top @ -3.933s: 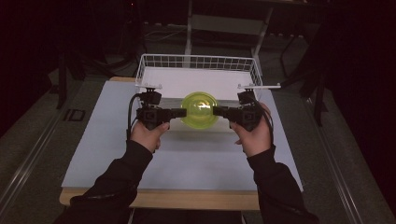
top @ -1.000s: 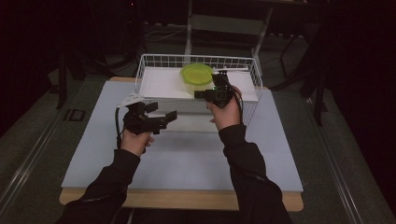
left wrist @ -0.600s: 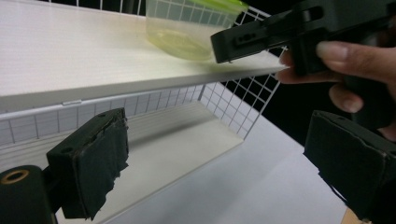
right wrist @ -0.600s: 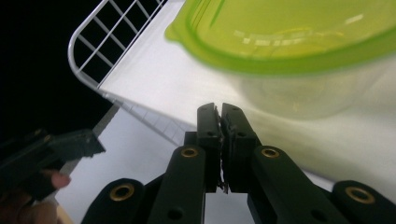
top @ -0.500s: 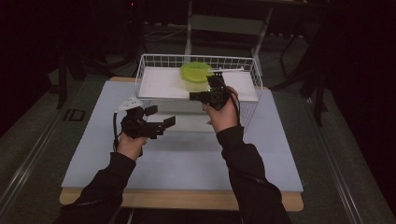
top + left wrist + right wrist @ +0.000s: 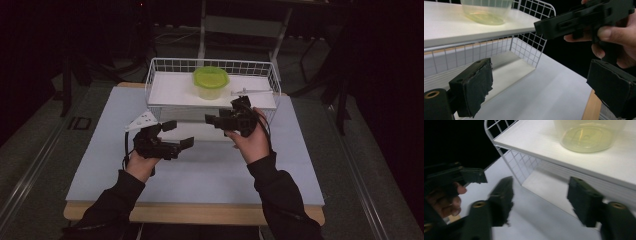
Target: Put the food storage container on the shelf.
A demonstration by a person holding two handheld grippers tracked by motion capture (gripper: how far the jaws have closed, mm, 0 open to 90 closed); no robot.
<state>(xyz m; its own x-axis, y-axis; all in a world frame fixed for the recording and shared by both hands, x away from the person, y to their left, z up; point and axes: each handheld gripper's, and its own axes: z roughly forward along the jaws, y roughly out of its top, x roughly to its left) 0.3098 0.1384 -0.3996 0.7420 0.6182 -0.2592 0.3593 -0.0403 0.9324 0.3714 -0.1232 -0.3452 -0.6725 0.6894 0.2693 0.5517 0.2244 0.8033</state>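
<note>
A clear tub with a yellow-green lid (image 6: 211,82) stands on the white floor of the wire basket (image 6: 150,80), held by no gripper. My right gripper (image 6: 214,119) hovers just in front of the basket, level and pointing left. Its jaws have just been opening and are open with nothing between them. In the right gripper view (image 6: 542,202) the tub (image 6: 586,135) sits above and beyond the pads. My left gripper (image 6: 178,134) is open and empty over the table, lower left of the right one. The left gripper view (image 6: 544,87) shows the tub's base (image 6: 486,12) at the top.
The basket rests at the far edge of a pale board (image 6: 200,170) on a wooden-edged table (image 6: 200,212). A thin white stick-like object (image 6: 250,91) lies in the basket's right part. The other hand (image 6: 619,40) is close at the left gripper's upper right.
Earlier both grippers held the tub above the table. The right gripper then carried it into the basket, let go, opened and drew back toward the person. The left hand barely moved.
</note>
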